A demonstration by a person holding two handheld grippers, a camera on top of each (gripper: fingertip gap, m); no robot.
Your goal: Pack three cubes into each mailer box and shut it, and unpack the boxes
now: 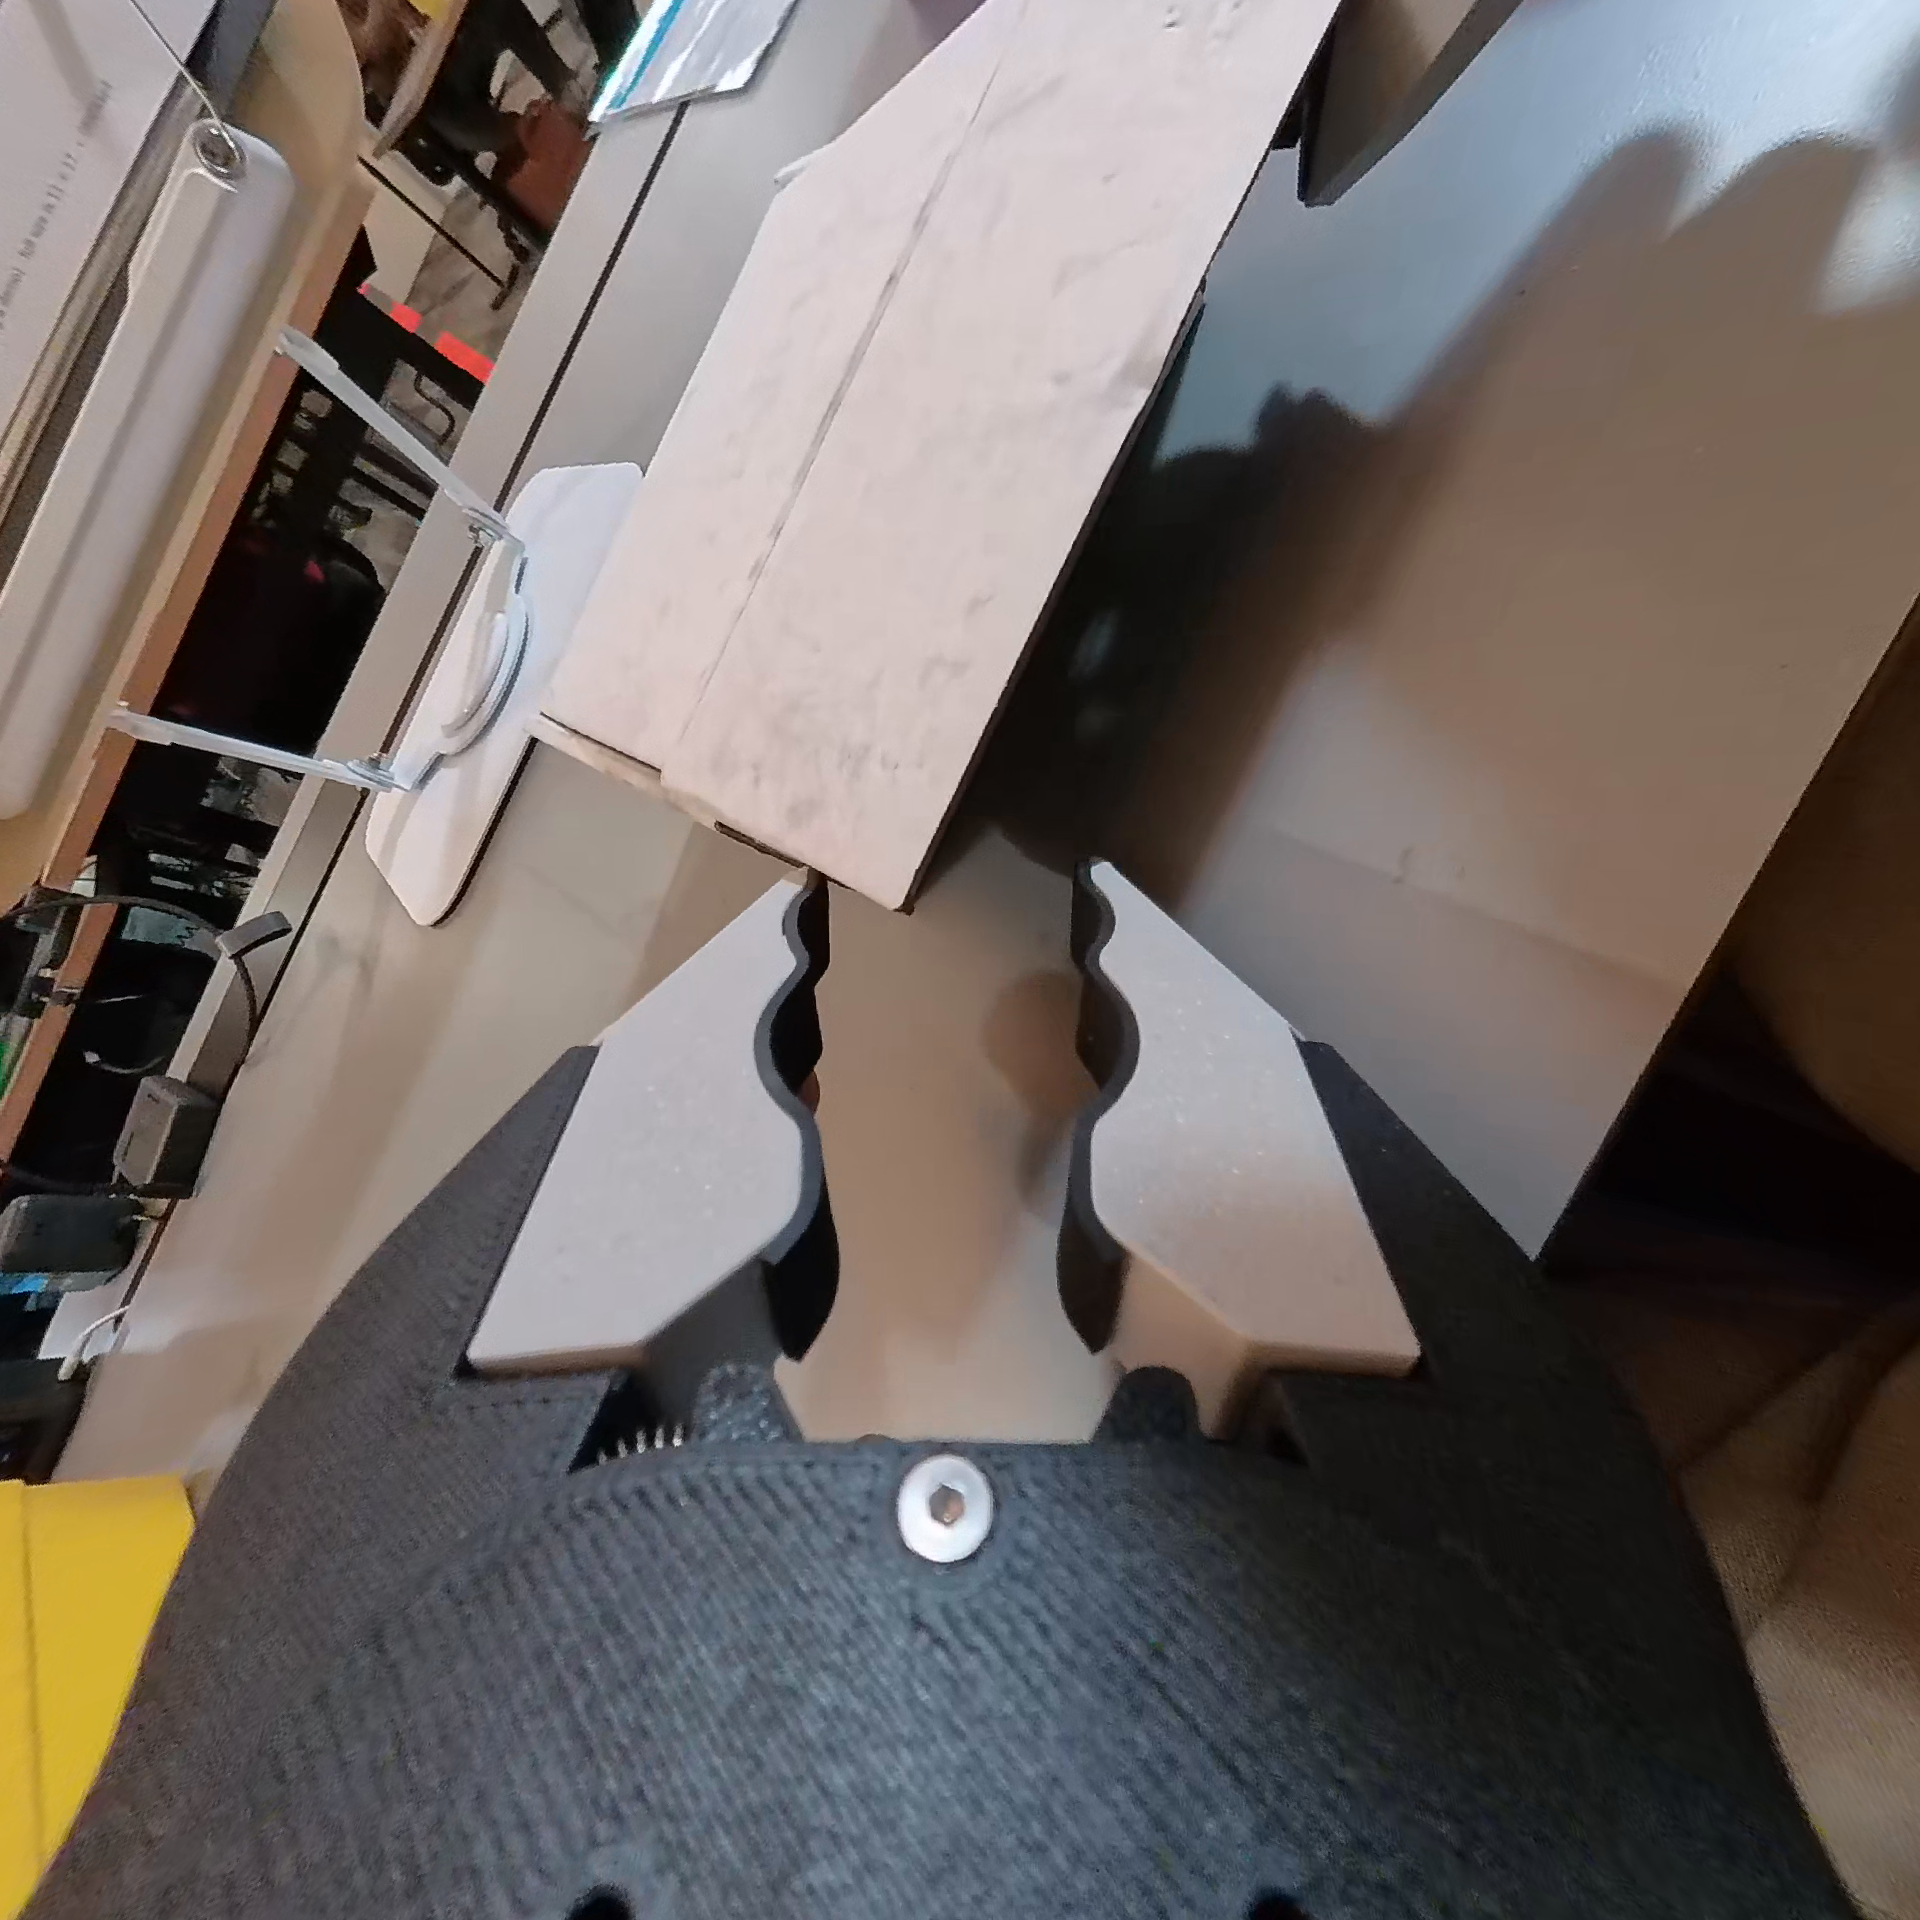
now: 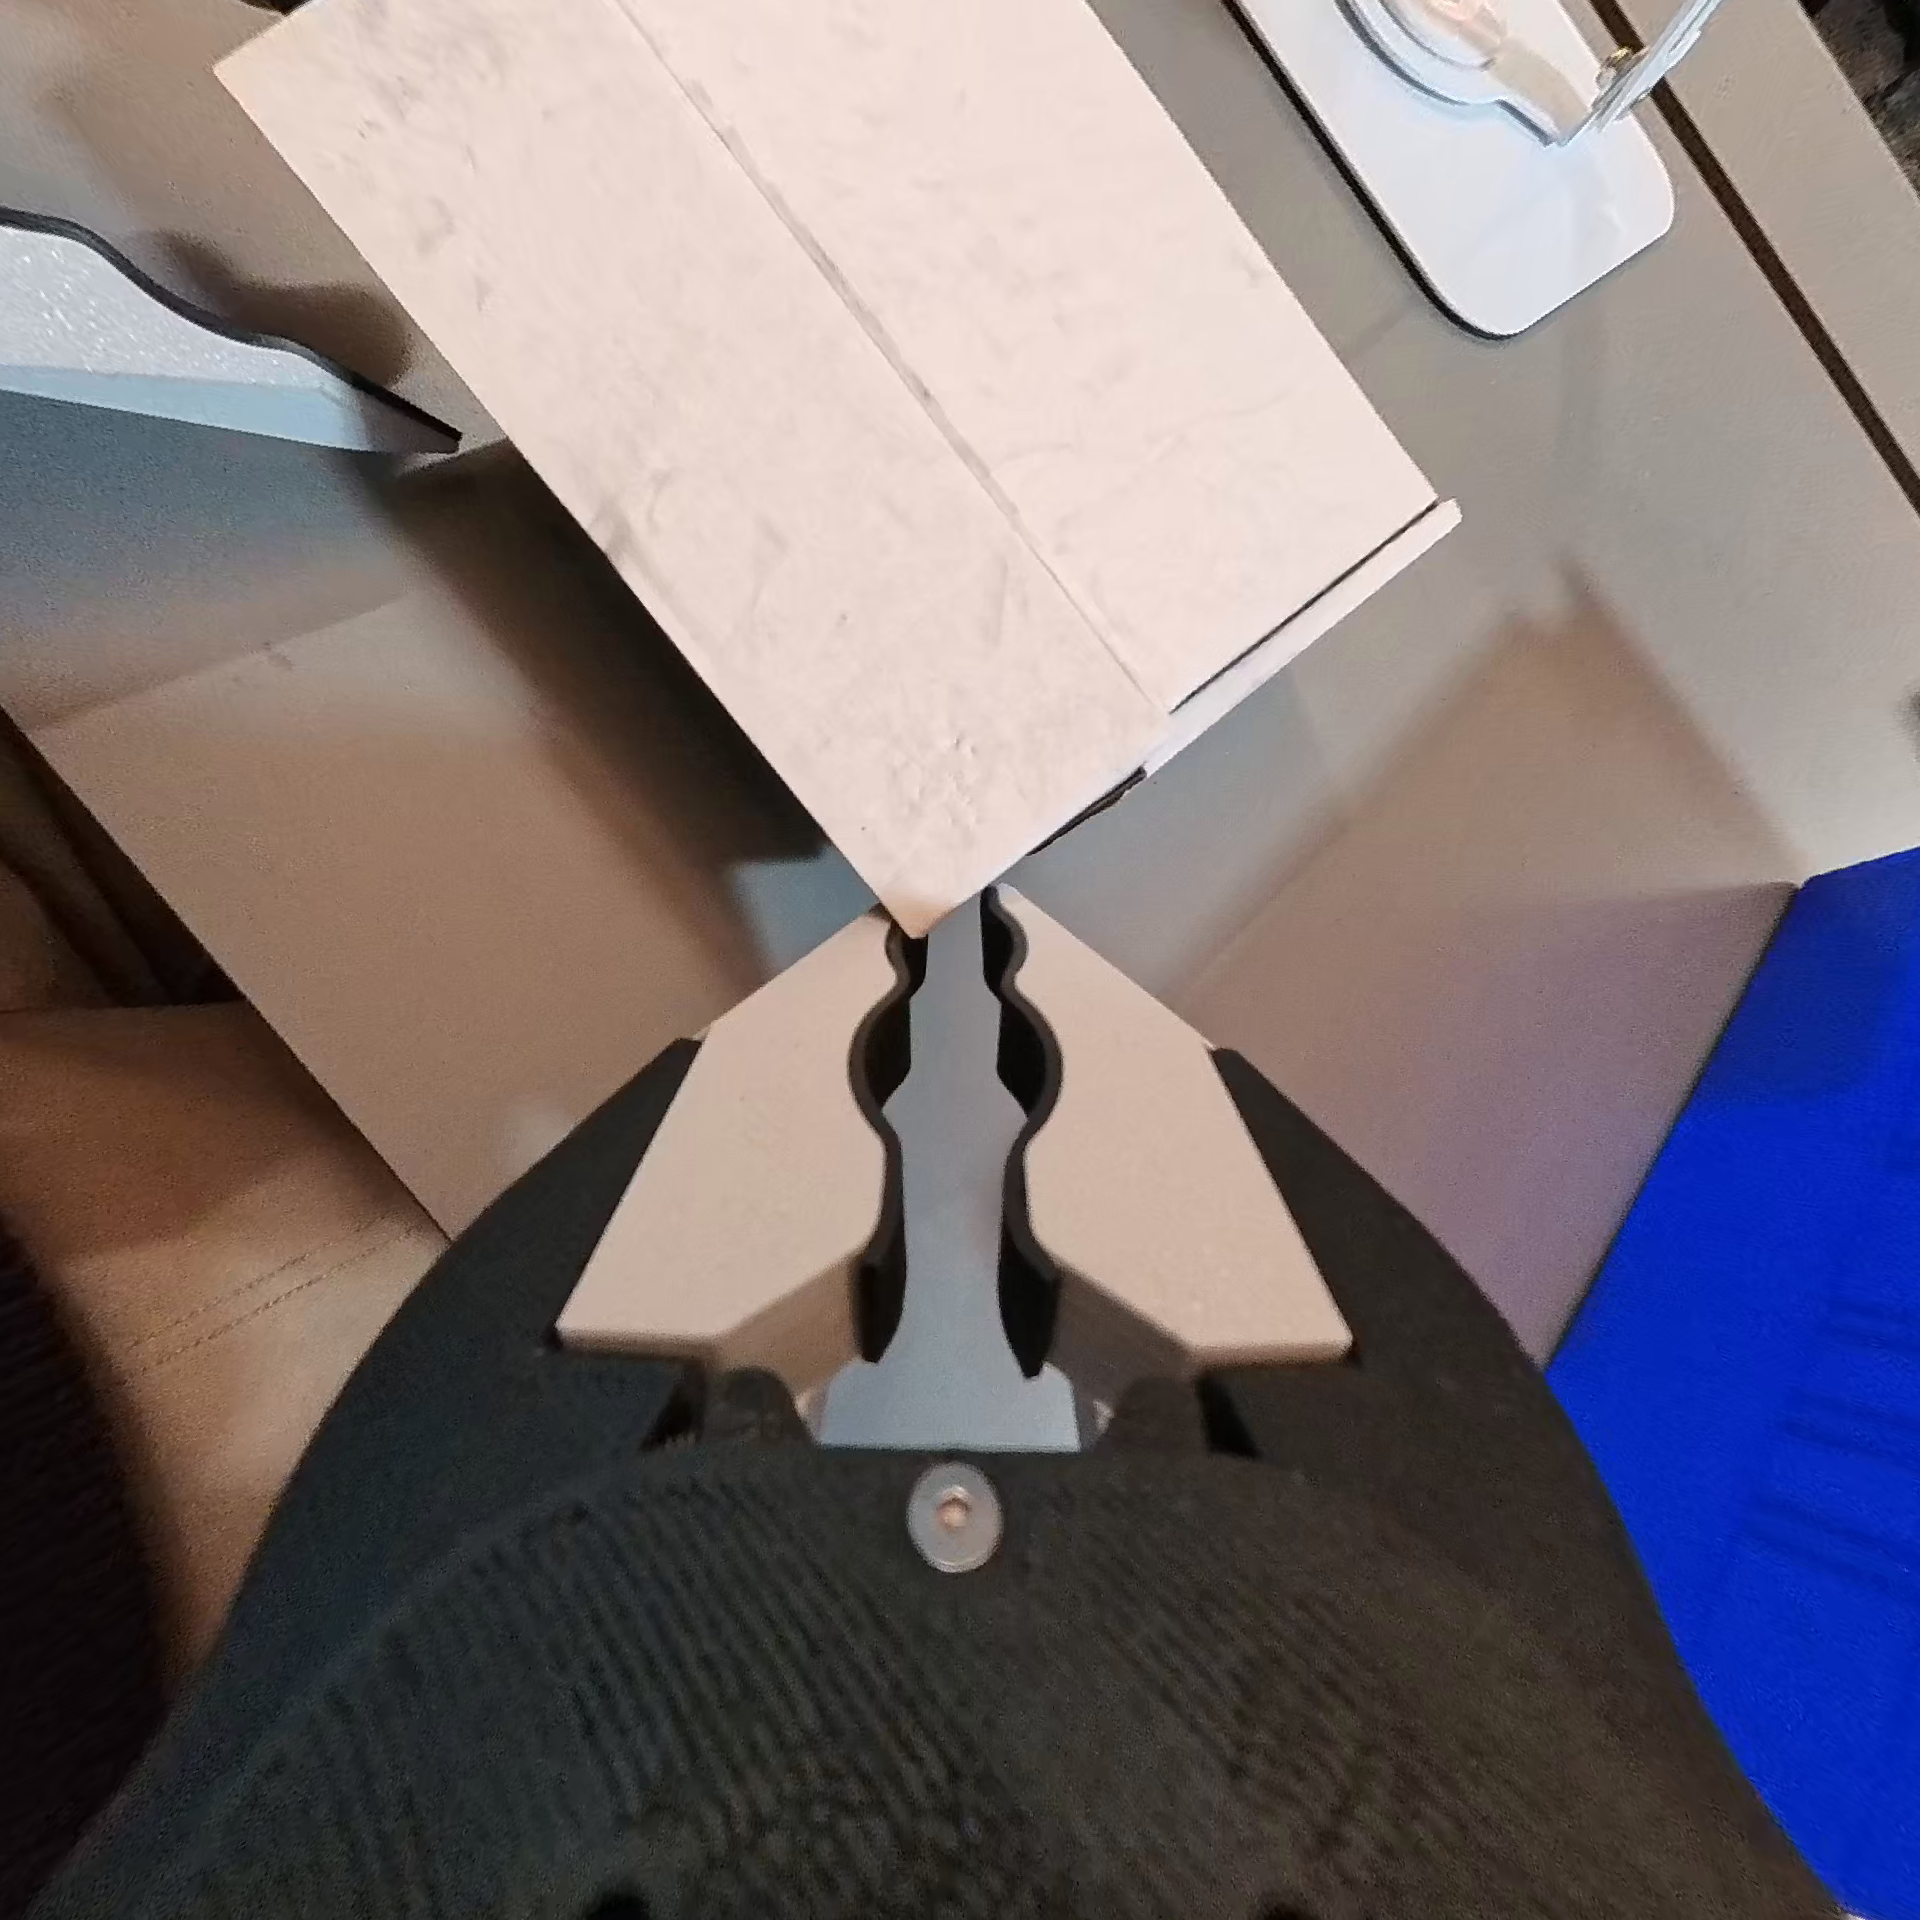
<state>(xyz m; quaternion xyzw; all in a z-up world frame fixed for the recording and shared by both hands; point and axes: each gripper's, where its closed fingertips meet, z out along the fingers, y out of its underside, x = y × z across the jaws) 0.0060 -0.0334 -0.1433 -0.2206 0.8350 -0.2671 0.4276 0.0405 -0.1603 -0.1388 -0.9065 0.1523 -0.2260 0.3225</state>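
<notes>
office/lab: grey desk point(image 1: 582, 312), shelving with chargers and cables point(image 1: 125, 1174) at 9 o'clock, white stand base point(image 2: 1496, 177).

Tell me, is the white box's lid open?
No, the white box has its lid folded flat and shut on top.

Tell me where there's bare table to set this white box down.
Bare grey table lies right of the white mailer box, between it, the white stand base and the blue patch. The left side is crowded: the left gripper sits beside the box. The right gripper is at its corner.
</notes>
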